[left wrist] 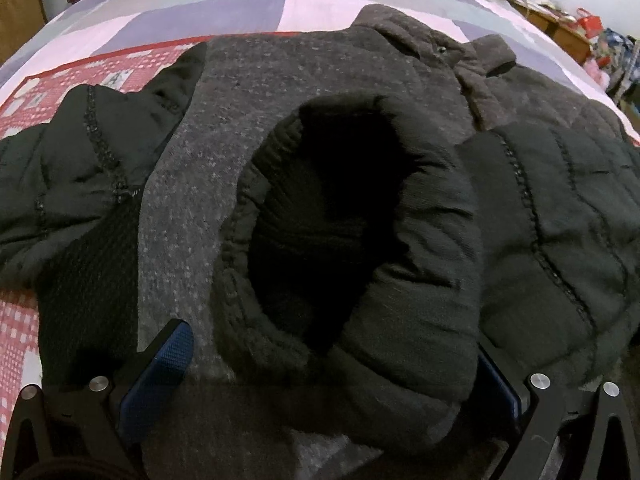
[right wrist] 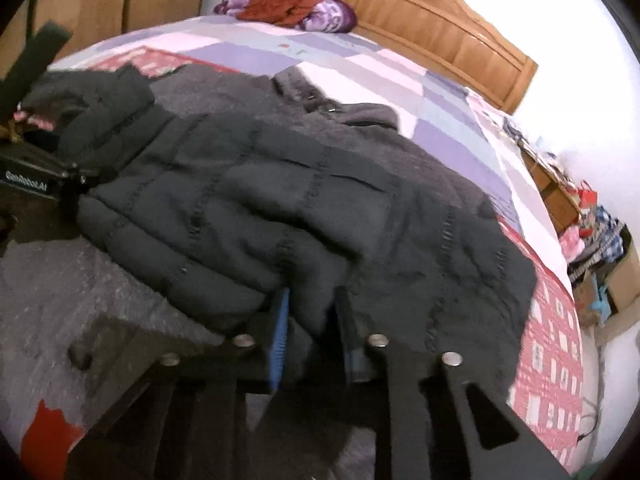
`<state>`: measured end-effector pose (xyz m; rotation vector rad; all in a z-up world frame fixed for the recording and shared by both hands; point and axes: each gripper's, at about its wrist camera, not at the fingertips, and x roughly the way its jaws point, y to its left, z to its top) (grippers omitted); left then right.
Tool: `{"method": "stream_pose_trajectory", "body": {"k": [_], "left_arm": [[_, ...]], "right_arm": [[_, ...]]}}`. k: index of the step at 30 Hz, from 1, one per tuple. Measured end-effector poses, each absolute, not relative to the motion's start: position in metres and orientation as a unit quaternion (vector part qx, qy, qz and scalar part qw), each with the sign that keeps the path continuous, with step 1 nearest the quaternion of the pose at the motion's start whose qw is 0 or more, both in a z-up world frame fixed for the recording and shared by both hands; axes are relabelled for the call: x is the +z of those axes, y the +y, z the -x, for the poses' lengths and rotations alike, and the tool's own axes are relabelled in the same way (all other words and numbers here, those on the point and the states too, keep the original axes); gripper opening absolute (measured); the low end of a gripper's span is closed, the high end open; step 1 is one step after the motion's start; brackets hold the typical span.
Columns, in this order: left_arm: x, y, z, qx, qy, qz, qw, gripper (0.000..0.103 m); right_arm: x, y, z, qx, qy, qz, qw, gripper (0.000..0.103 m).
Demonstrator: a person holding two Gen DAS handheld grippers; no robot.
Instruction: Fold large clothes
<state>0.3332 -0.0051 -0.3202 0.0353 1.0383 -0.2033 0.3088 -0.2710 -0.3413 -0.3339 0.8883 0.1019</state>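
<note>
Left wrist view looks down on a dark quilted jacket spread open on a bed, its speckled grey fleece lining facing up. One sleeve cuff gapes straight at the camera, ribbed knit inside, and lies between the tongs of the left gripper. Those tongs stand spread wide: the blue-padded left finger rests on the lining clear of the cuff, while the right finger is mostly hidden behind the cuff, so whether it touches cannot be told. Nothing is pinched.

In the right wrist view the right gripper has its tongs pressed together on a fold of the jacket's quilted shell, the fabric bunched between the blue pad and the opposite finger. The jacket lies across the middle of a patchwork bedspread of lilac, pink and grey squares with a red printed panel at the side.

By the wooden headboard sits a heap of rust-red and purple cloth. Beside the bed, an open cardboard box holds crumpled patterned fabric; its contents are too blurred to name further.
</note>
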Motion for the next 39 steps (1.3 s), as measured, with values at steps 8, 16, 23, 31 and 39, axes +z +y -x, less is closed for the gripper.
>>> {"method": "stream_pose_trajectory", "body": {"k": [8, 16, 23, 31, 39], "left_arm": [[-0.311, -0.003, -0.319, -0.102, 0.487, -0.014, 0.867, 0.103], [-0.269, -0.039, -0.312, -0.161, 0.428, -0.031, 0.889, 0.103], [-0.251, -0.057, -0.315, -0.169, 0.405, -0.013, 0.899, 0.103], [-0.274, -0.060, -0.348, -0.123, 0.437, -0.045, 0.890, 0.103], [-0.316, 0.016, -0.344, -0.105, 0.504, 0.023, 0.857, 0.103]], "right_arm": [[-0.332, -0.289, -0.274, 0.035, 0.439, 0.132, 0.888, 0.015], [-0.312, -0.294, -0.304, 0.026, 0.431, 0.011, 0.902, 0.020], [-0.305, -0.282, -0.298, 0.064, 0.433, 0.049, 0.898, 0.049], [-0.342, -0.366, -0.322, -0.137, 0.493, 0.007, 0.859, 0.086], [-0.337, -0.411, -0.278, -0.157, 0.472, -0.014, 0.868, 0.091]]}}
